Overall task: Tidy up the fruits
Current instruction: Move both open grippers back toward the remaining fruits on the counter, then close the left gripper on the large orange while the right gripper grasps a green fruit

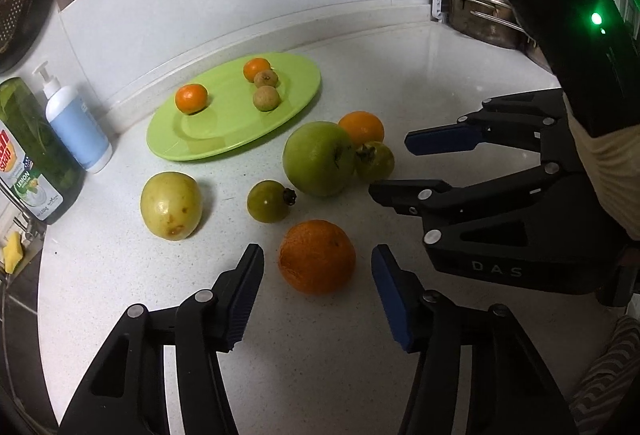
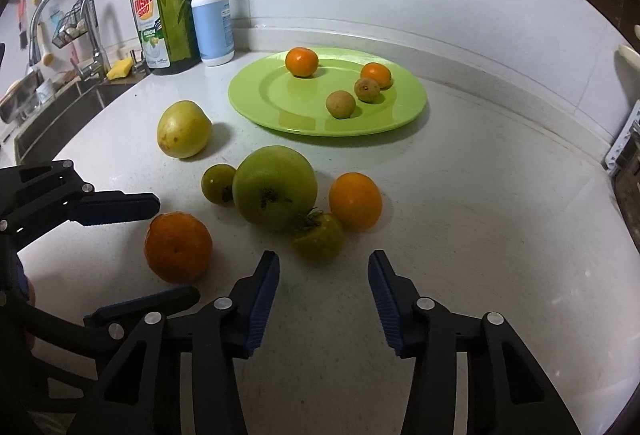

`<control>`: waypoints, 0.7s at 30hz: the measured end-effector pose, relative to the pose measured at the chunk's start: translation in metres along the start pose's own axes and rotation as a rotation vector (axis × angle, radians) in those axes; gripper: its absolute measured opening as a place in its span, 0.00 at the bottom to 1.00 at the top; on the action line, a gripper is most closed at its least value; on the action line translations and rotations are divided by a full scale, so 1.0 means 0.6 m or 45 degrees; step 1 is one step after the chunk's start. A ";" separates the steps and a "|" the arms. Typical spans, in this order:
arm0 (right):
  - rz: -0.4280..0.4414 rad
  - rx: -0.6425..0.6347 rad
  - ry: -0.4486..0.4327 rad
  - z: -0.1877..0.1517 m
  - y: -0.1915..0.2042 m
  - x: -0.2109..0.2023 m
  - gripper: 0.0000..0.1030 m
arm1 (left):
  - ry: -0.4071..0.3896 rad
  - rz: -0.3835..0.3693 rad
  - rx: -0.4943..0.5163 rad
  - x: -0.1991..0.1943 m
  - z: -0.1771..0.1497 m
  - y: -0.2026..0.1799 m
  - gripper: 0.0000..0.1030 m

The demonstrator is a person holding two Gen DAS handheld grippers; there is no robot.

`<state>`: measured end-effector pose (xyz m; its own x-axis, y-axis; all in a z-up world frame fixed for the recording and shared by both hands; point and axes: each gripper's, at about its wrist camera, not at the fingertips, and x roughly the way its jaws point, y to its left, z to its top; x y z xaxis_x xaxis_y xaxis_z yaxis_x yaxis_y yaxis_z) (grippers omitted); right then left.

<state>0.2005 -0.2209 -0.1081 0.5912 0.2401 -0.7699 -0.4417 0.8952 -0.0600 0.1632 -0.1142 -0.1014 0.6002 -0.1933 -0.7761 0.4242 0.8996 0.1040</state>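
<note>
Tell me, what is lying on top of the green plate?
On the green plate lie two small oranges and two brownish small fruits. Nothing hides them.

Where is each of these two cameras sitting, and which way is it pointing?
Left wrist: on the left gripper, looking along its open fingers at an orange; the right gripper shows at right.
Right wrist: on the right gripper, facing a small green fruit; left gripper at left.
Shared: green plate, fruit.
</note>
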 end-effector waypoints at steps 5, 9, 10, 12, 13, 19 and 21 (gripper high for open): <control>0.007 -0.018 0.001 0.006 0.004 0.008 0.42 | 0.013 -0.002 -0.011 0.007 0.001 0.004 0.50; 0.006 -0.029 0.002 0.011 0.007 0.012 0.39 | 0.014 -0.006 -0.022 0.009 0.002 0.007 0.49; 0.009 -0.031 0.001 0.012 0.008 0.013 0.39 | 0.016 -0.010 -0.025 0.010 0.002 0.008 0.47; 0.002 -0.038 0.001 0.014 0.010 0.015 0.39 | 0.022 -0.017 -0.031 0.013 0.003 0.009 0.46; 0.000 -0.042 0.003 0.015 0.011 0.016 0.39 | 0.018 -0.014 -0.030 0.015 0.003 0.010 0.45; -0.005 -0.046 0.012 0.017 0.010 0.022 0.36 | 0.024 -0.028 -0.041 0.021 0.003 0.013 0.41; -0.008 -0.046 0.018 0.017 0.010 0.024 0.34 | 0.026 -0.043 -0.054 0.021 0.004 0.015 0.40</control>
<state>0.2130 -0.2080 -0.1131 0.5846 0.2290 -0.7783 -0.4622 0.8825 -0.0875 0.1764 -0.1098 -0.1087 0.5721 -0.2166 -0.7911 0.4148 0.9085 0.0513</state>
